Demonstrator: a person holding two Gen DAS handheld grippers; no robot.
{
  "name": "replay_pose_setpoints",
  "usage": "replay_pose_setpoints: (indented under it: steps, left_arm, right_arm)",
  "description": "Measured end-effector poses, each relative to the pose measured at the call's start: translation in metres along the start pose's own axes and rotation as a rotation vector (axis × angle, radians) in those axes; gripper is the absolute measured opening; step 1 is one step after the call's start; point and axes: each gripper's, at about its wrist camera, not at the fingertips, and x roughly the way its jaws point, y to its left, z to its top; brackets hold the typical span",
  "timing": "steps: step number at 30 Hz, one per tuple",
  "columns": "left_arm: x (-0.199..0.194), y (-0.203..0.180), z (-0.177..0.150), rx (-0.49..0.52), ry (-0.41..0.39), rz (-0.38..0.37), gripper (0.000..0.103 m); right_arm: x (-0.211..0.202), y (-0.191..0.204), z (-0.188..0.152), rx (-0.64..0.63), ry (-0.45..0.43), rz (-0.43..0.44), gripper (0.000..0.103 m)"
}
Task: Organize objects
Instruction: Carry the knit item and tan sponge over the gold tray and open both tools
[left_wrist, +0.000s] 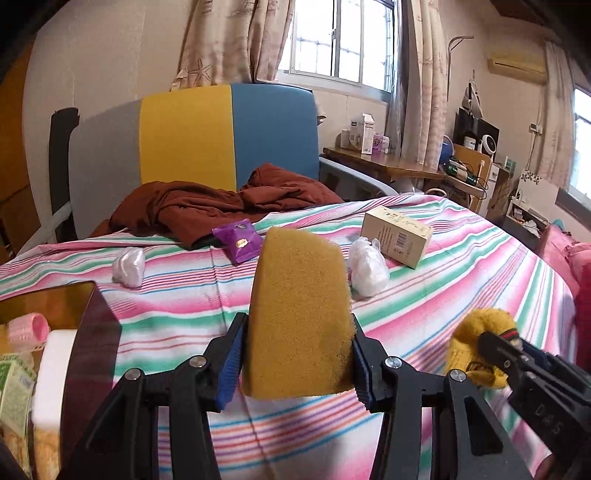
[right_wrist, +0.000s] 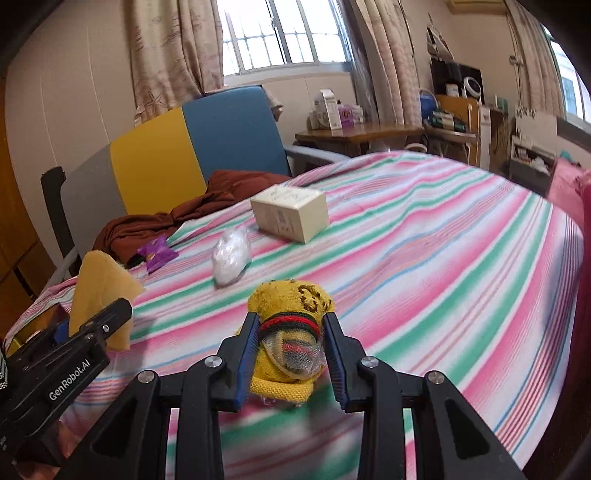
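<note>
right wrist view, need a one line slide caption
Right hand-held gripper shut on a yellow sock above the striped bedspread, near a white bag and box.

one sponge (left_wrist: 299, 317), one yellow sock (right_wrist: 291, 332), two white plastic bundles (left_wrist: 367, 271), one purple packet (left_wrist: 240, 240), one box (left_wrist: 397, 230)

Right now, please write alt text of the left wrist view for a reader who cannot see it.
The left gripper clamps a yellow-brown sponge above a striped bedsheet. On the sheet lie a purple packet, two white plastic bundles and a cream box; the right gripper holds a yellow knitted item.
</note>
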Motion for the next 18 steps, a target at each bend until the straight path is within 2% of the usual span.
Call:
replay_pose_setpoints:
  steps: [5, 11, 18]
  left_arm:
    - [-0.016, 0.005, -0.009, -0.004, -0.005, -0.009, 0.051]
    - [-0.033, 0.020, -0.021, -0.047, 0.010, -0.009, 0.051]
    - [-0.075, 0.039, -0.026, -0.102, -0.005, -0.073, 0.051]
  right_arm:
    - [-0.007, 0.006, -0.011, 0.019, 0.032, 0.030, 0.034]
    - [-0.023, 0.019, -0.015, -0.004, 0.027, 0.062, 0.034]
    - [-0.039, 0.034, -0.017, -0.005, 0.028, 0.117, 0.034]
